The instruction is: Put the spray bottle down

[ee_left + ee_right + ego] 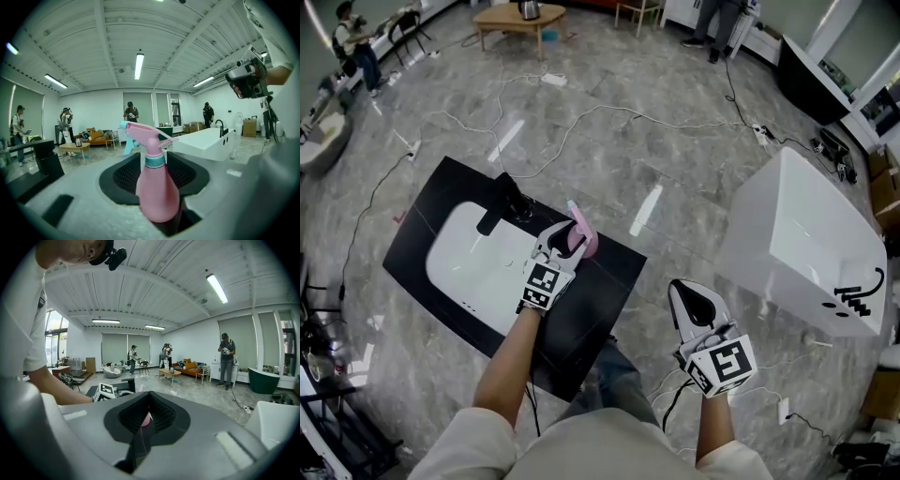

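A pink spray bottle point(583, 234) with a teal collar stands upright over the black counter point(600, 291), just right of the white basin point(473, 262). In the left gripper view the bottle point(157, 197) sits between my left gripper's point(154, 176) wide jaws, and narrow gaps show beside its body, so the pads do not press it. Its base is hidden behind the gripper body. My left gripper point(565, 246) reaches over the counter's middle. My right gripper point(694, 298) hangs off the counter's right side, jaws together and empty point(146, 416).
A black faucet point(508, 199) stands at the basin's far edge. A white bathtub point(797, 244) lies to the right. Cables point(581, 117) trail across the grey floor. A wooden table point(520, 19) and several people are far off.
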A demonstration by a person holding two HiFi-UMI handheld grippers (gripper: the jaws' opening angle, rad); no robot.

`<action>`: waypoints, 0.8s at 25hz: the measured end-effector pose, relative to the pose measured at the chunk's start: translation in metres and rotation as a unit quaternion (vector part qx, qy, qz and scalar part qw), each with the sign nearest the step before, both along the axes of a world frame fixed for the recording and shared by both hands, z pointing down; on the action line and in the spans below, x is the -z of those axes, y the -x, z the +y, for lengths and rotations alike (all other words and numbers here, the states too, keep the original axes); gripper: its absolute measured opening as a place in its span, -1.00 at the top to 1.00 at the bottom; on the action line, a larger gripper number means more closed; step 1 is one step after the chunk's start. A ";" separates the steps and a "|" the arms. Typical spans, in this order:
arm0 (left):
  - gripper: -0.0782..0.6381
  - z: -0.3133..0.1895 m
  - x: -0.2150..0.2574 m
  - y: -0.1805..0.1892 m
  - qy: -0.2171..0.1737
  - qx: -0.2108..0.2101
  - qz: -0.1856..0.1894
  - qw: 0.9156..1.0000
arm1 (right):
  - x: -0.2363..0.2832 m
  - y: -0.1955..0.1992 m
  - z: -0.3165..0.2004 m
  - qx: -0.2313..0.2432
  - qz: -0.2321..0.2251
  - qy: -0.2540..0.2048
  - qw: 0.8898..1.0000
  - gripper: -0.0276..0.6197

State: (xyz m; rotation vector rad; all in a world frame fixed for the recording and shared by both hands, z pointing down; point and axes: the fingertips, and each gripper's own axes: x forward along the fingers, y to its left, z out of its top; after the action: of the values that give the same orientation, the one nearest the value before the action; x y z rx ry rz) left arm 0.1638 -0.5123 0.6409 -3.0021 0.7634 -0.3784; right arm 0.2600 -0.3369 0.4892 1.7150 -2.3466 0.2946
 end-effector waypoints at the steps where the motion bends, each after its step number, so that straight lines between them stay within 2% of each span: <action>1: 0.28 0.001 -0.001 0.002 0.000 0.000 -0.005 1.000 | 0.001 0.001 0.000 0.000 0.001 -0.001 1.000 0.90; 9: 0.27 0.013 -0.007 0.020 0.011 0.006 -0.025 1.000 | 0.012 0.010 0.008 0.003 0.009 -0.011 1.000 0.90; 14: 0.28 0.028 -0.003 0.040 0.018 0.019 -0.021 0.999 | 0.019 0.017 0.016 0.000 0.011 -0.016 1.000 0.90; 20: 0.35 0.040 0.028 0.070 0.001 0.040 -0.004 0.999 | 0.036 0.031 0.023 0.006 0.016 -0.033 0.999 0.90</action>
State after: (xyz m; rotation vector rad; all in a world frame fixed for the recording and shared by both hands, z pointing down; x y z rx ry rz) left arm 0.0934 -0.4718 0.6126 -2.9778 0.8861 -0.3925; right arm 0.2288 -0.3143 0.4536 1.7201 -2.3683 0.1892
